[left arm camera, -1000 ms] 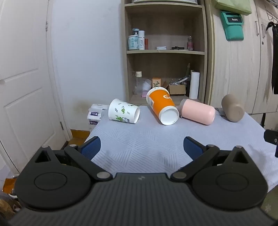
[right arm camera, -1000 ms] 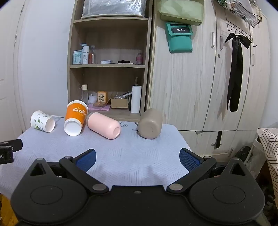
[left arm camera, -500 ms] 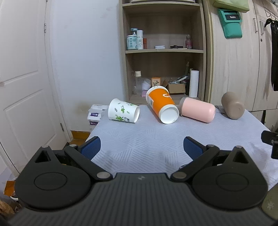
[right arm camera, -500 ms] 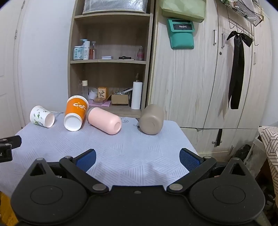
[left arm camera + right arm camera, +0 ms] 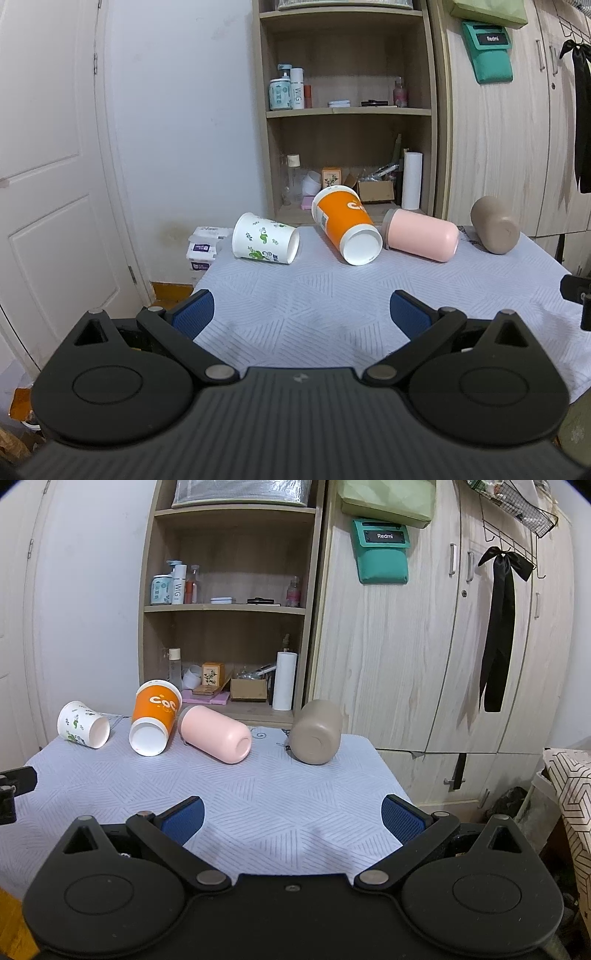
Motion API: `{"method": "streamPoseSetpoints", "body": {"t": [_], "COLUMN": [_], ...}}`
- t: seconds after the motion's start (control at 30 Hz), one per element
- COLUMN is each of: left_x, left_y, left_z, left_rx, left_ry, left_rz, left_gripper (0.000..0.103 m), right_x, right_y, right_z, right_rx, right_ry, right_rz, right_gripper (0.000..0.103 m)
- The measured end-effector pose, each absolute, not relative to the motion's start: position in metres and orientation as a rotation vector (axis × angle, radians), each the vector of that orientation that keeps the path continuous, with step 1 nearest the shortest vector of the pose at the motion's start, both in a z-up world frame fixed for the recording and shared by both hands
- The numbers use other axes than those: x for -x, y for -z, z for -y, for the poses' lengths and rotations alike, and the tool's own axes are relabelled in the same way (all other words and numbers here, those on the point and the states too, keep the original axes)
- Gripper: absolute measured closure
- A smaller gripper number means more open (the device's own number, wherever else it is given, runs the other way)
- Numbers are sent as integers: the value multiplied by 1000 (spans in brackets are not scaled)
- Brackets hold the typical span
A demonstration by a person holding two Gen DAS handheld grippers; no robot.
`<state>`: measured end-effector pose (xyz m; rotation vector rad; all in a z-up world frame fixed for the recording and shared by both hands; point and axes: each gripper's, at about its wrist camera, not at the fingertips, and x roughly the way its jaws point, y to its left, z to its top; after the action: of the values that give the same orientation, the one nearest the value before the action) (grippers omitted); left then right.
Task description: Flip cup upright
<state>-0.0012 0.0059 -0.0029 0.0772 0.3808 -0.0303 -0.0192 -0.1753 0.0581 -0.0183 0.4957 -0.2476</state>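
Orange cup (image 5: 346, 229), white leaf-print cup (image 5: 264, 243), pink tumbler (image 5: 421, 235) and tan tumbler (image 5: 494, 230) lie on their sides along the far edge of the cloth-covered table (image 5: 332, 295), mouths mostly turned away. Left gripper (image 5: 301, 312) and right gripper (image 5: 291, 814) hover with jaws spread wide and empty over bare near cloth.

My left gripper (image 5: 301, 314) is matte black: a ribbed grey-black housing with a small pale emblem at twelve o'clock, two round discs, triangular cut-outs, silver pivot screws and linkage bars ending in blue textured pads (image 5: 194, 314). My right gripper (image 5: 291, 818) matches, its housing smoother, with one centre screw.
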Motion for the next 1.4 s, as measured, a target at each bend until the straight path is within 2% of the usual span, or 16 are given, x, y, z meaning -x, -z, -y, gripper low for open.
{"method": "streamPoseSetpoints", "body": {"t": [1.4], "left_x": [12], "left_y": [-8], "left_z": [-16], "left_rx": [-97], "left_ry": [22], "left_rz": [-369], "left_gripper": [0], "right_x": [33], "right_y": [-71], "right_z": [163], "right_rx": [67], "right_ry": [225], "right_rz": [-439], "right_gripper": [0]}}
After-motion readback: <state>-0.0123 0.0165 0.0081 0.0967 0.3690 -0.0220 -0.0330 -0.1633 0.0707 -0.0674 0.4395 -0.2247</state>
